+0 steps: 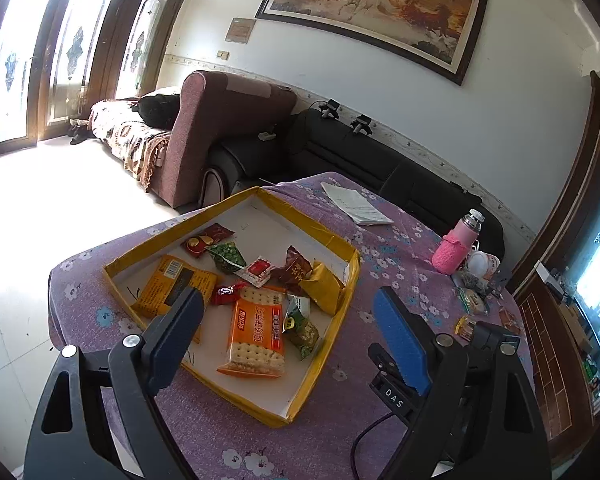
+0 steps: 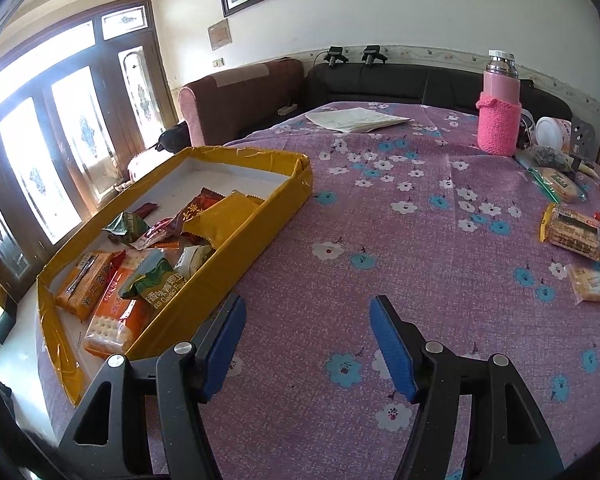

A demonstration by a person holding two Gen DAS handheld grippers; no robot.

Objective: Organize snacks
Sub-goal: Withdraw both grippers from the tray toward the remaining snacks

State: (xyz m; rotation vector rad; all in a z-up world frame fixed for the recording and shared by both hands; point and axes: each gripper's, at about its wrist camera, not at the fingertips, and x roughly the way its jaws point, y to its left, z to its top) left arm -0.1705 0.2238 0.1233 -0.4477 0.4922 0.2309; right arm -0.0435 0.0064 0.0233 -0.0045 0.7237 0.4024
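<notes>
The left tongs [image 1: 288, 320] stood spread wide and empty above the yellow tray's [image 1: 352, 276] near end. The right tongs [image 2: 308, 340] were also parted, gripping nothing, over bare purple floral tabletop [image 2: 380, 220]. The tray, by the tabletop's left edge, held snack packets, among them an orange cracker pack [image 1: 256, 332] and a green pouch [image 2: 156, 280] reading "Garlic". More packets [image 2: 576, 232] lay loose at the right edge. A pink-sleeved flask [image 2: 500, 120] stood near the far edge.
</notes>
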